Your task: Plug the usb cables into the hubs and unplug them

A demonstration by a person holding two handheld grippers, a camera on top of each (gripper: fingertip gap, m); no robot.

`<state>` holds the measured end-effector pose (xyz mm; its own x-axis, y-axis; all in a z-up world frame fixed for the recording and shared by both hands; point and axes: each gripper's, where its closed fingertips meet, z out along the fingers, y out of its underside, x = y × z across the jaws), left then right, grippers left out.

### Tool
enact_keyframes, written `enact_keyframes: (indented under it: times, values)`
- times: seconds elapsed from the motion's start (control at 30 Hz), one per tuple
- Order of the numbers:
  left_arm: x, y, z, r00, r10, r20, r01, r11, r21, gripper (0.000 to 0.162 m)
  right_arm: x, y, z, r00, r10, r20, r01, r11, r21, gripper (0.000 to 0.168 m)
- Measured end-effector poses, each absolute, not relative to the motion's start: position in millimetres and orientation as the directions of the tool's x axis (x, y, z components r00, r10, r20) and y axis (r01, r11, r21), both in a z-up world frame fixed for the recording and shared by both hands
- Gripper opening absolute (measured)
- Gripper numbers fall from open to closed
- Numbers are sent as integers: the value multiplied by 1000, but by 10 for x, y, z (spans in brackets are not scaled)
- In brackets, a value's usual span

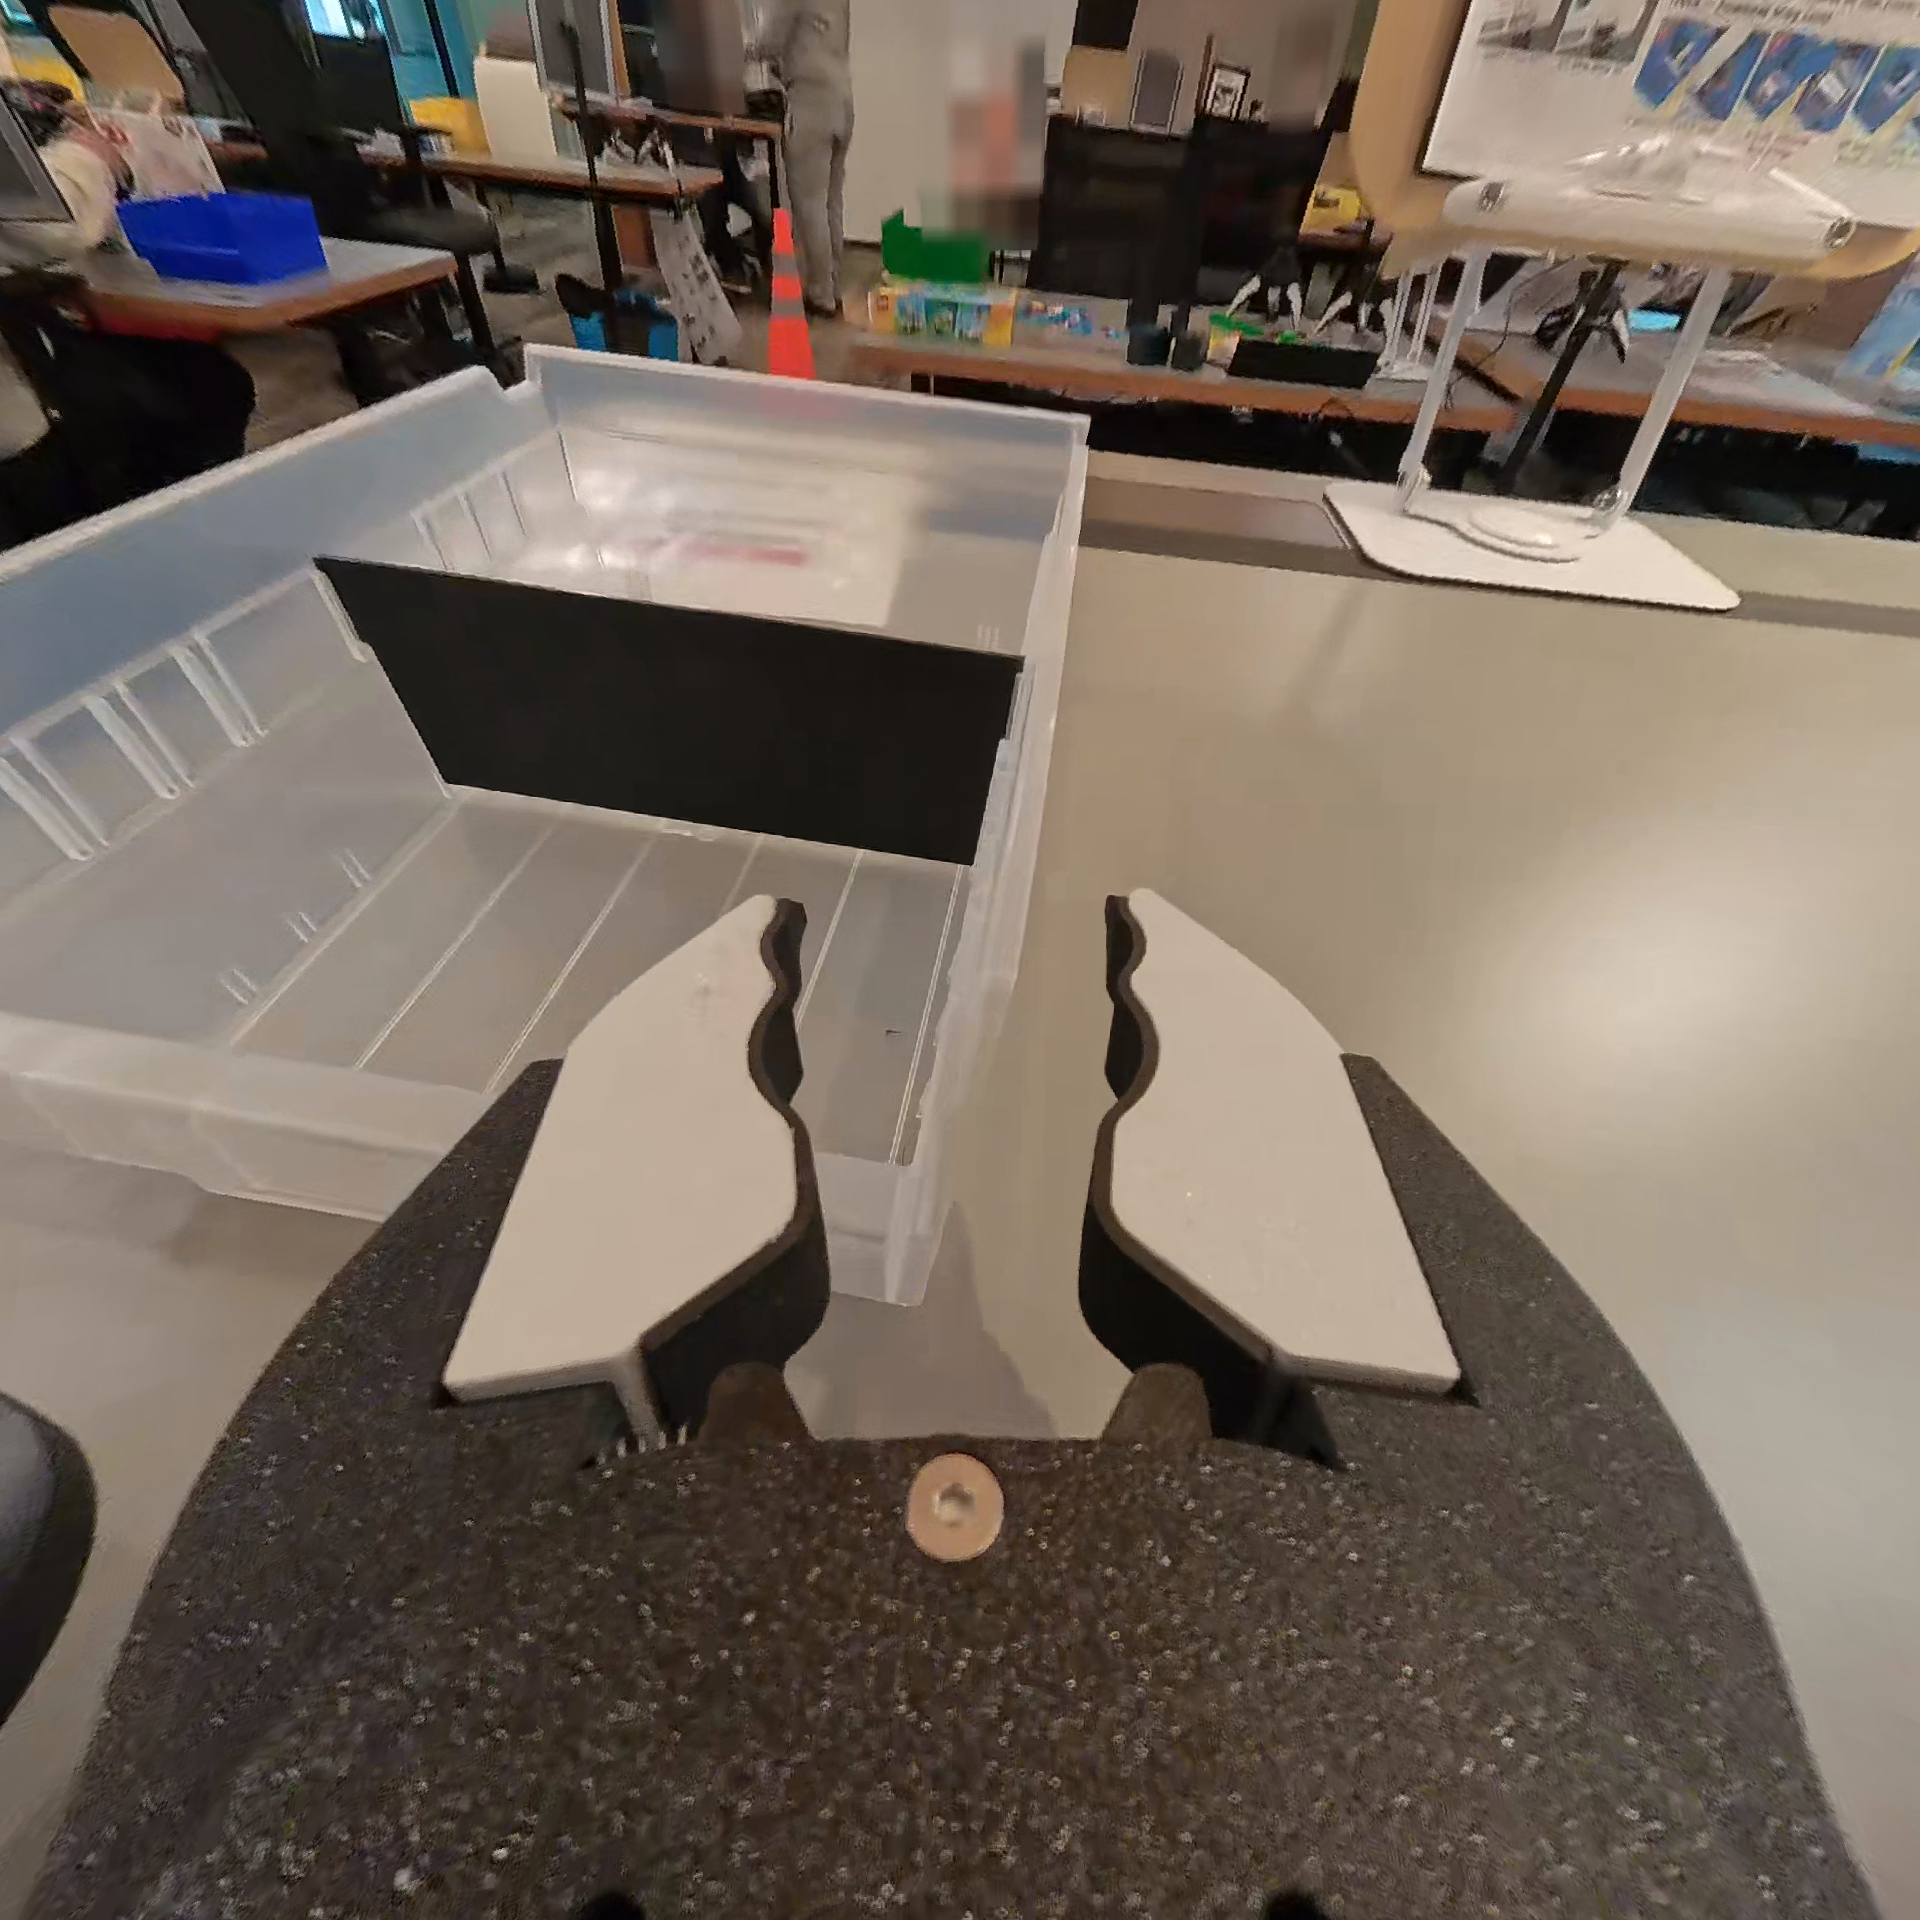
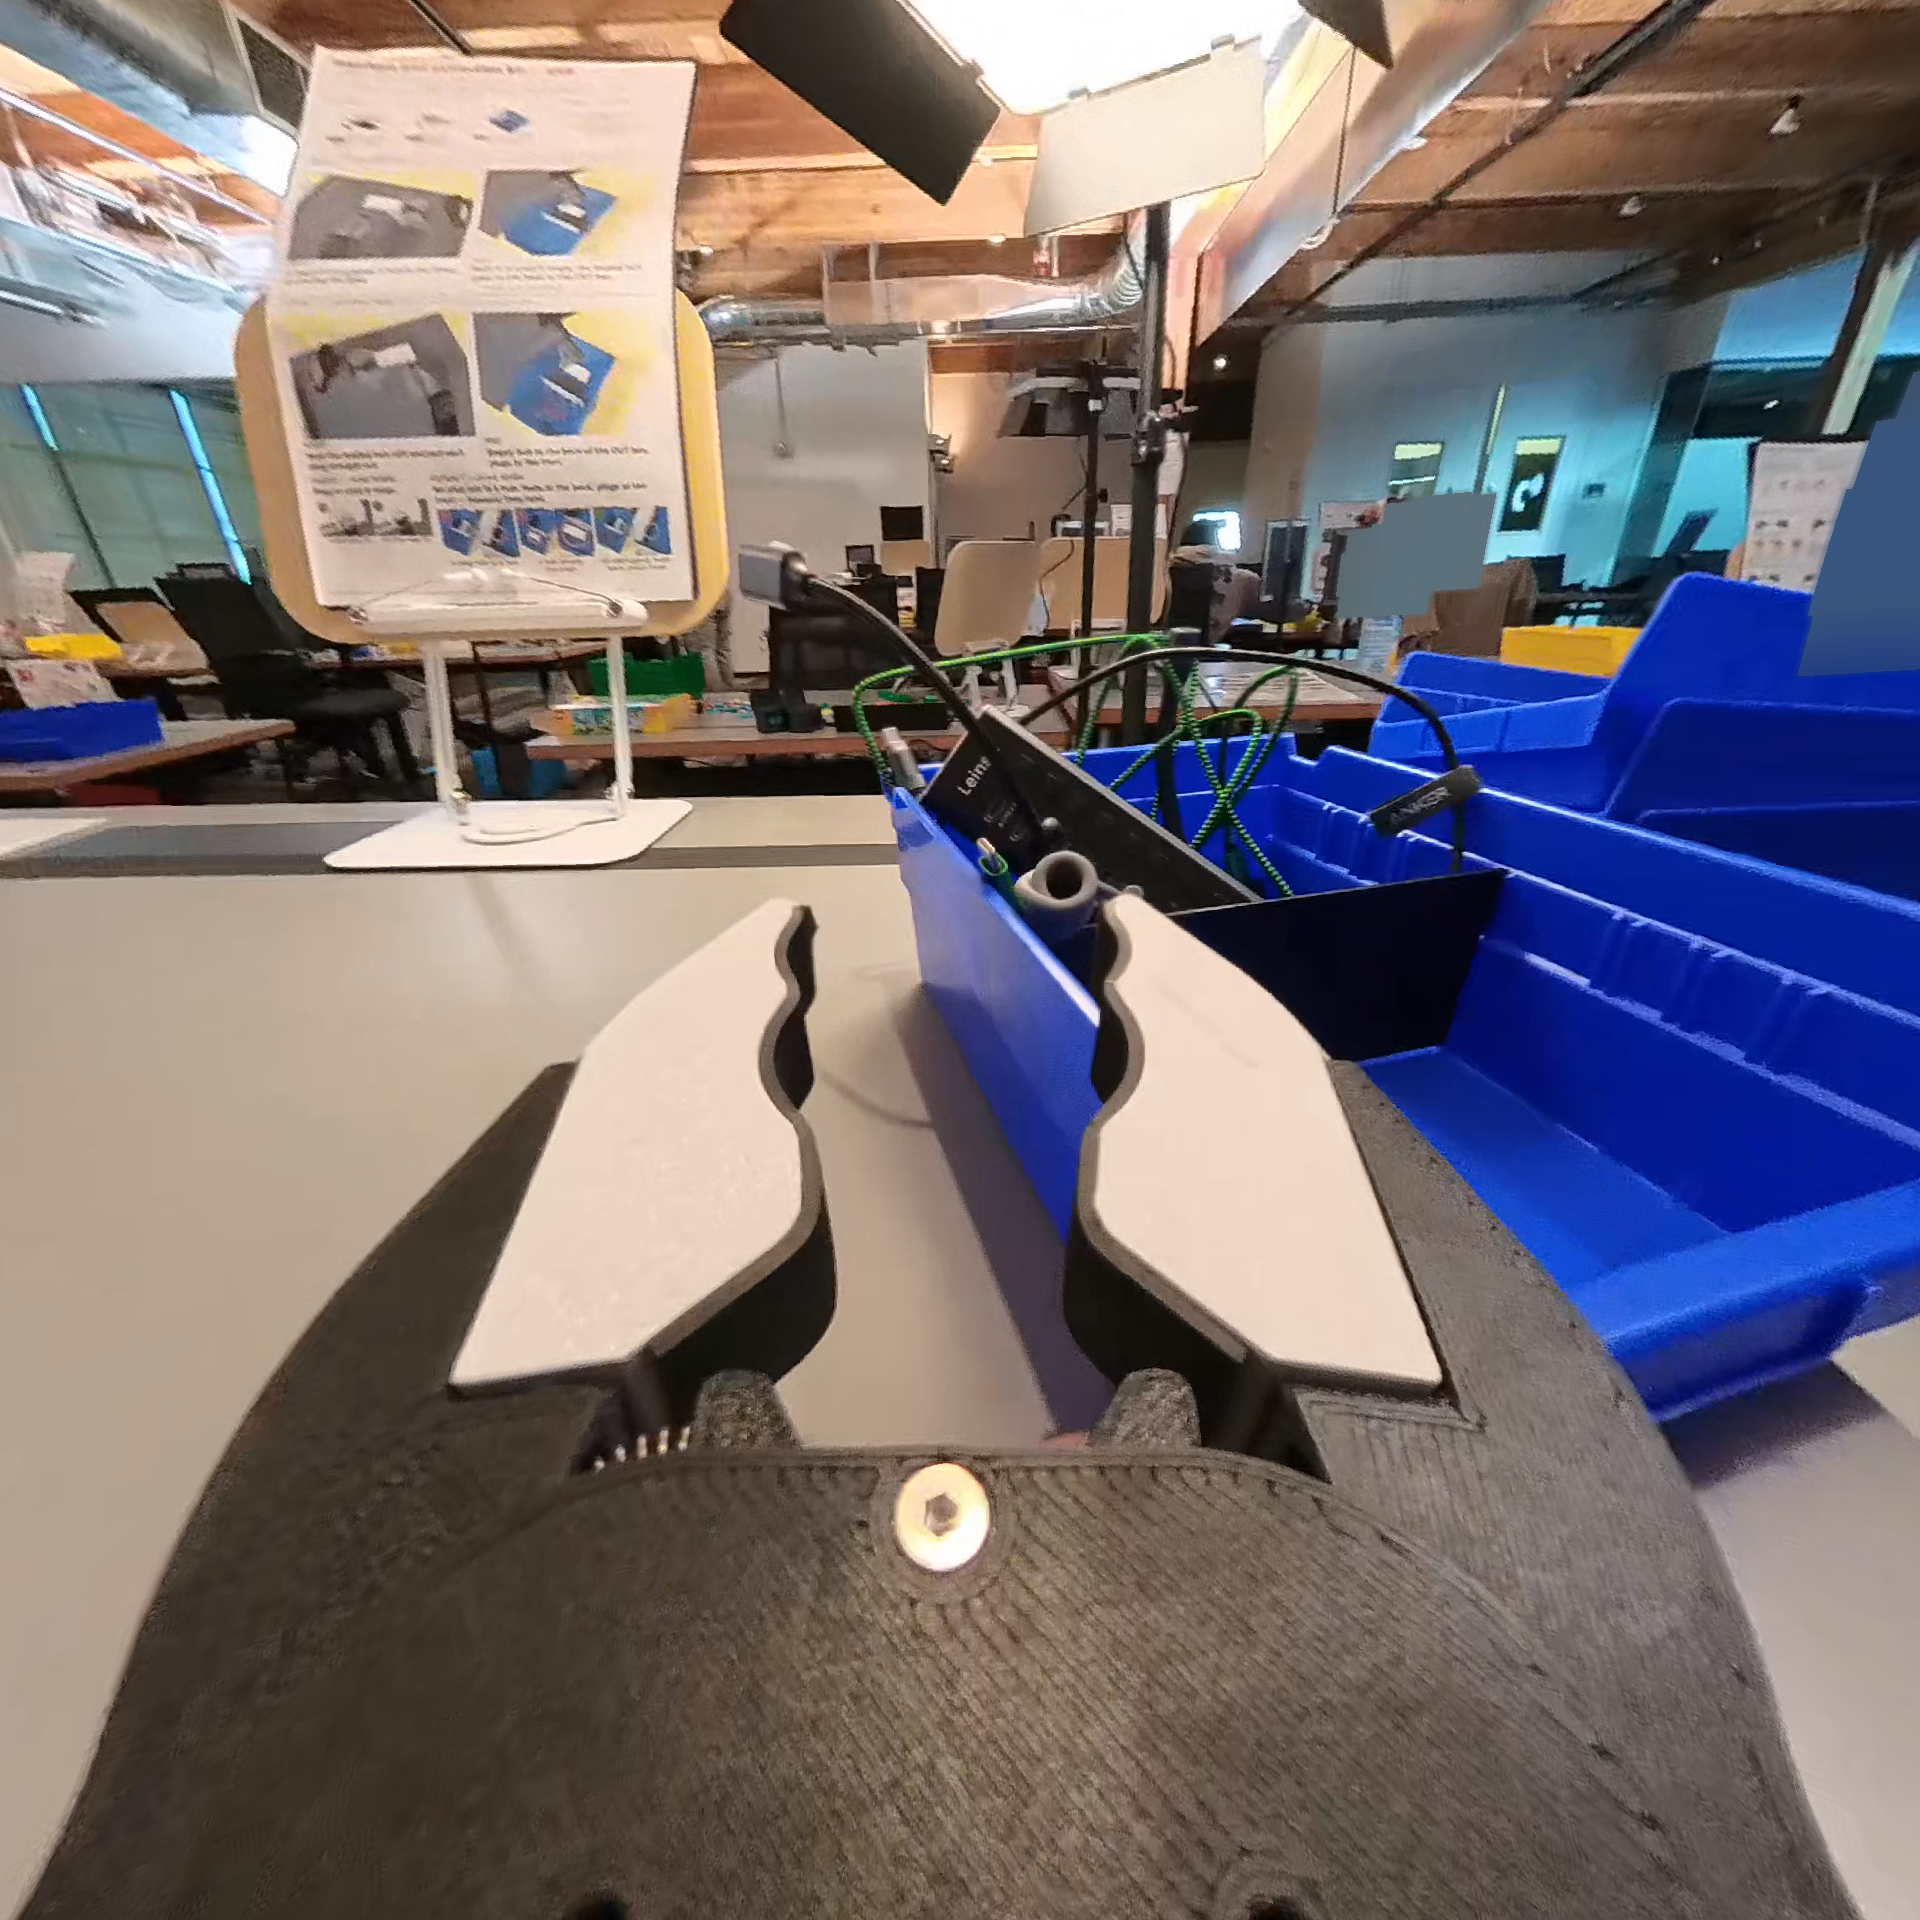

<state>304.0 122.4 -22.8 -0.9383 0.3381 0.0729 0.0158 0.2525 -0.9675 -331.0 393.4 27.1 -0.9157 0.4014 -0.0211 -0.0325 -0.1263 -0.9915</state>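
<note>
Both views are bright and evenly lit from overhead. A lit panel (image 2: 1091, 52) glares at the top of the right view. The grey table (image 1: 1507, 935) shows soft reflections. Backgrounds are blurred, and wide-angle distortion bends lines near the edges.

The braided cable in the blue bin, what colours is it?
Green and black, a braided pattern. It shows best in the right wrist view.

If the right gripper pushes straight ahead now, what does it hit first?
Probably the near left wall of the blue bin: it lies between the open right gripper fingers. Depth is unclear.
</note>
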Motion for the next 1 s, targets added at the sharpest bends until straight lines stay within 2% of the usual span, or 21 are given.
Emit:
enact_keyframes:
  times: [0.07, 0.13, 0.23, 0.43, 0.53, 0.63, 0.7, 0.8, 0.9, 0.97, 1.0]
  values:
    - [3029, 1184, -225, -941, 333, 64, 22, 249, -968, 56, -3289, 3983, 373, -910, 415, 2, -78, -166, -983, 60]
    - [3030, 1180, -218, -946, 322, 46, 34, 238, -971, 55, -3199, 4012, 488, -937, 350, 11, -93, -221, -971, 60]
    - [3036, 1205, -181, -947, 320, 36, 33, 210, -977, 55, -3247, 4086, 522, -952, 307, 3, -68, -203, -977, 62]
    - [3110, 1207, -156, -934, 331, 135, -63, 221, -973, 57, -3754, 4592, 602, -922, 381, -67, -27, -236, -971, 64]
    - [3089, 1199, -191, -927, 346, 144, -57, 248, -967, 57, -3871, 4622, 474, -929, 360, -91, 26, -182, -983, 72]
    - [3072, 1186, -246, -924, 354, 142, -38, 285, -958, 57, -3784, 4423, 236, -957, 245, -154, 135, -89, -987, 80]
    - [3086, 1171, -286, -926, 348, 146, -33, 312, -949, 53, -3753, 4283, 111, -961, 222, -168, 165, -31, -986, 73]
    - [3112, 1147, -323, -930, 346, 124, -3, 330, -944, 46, -3802, 4121, 15, -960, 249, -130, 145, 46, -988, 49]
    - [3092, 1141, -342, -925, 371, 84, 46, 328, -944, 27, -3730, 4007, 25, -976, 201, -86, 106, 88, -990, 26]
    - [3035, 1161, -357, -911, 406, 76, 69, 332, -941, 5, -3674, 3967, 23, -984, 167, -68, 88, 113, -990, 0]
    - [3037, 1159, -358, -912, 403, 72, 72, 331, -941, 5, -3694, 3959, 19, -982, 179, -62, 85, 124, -989, 0]
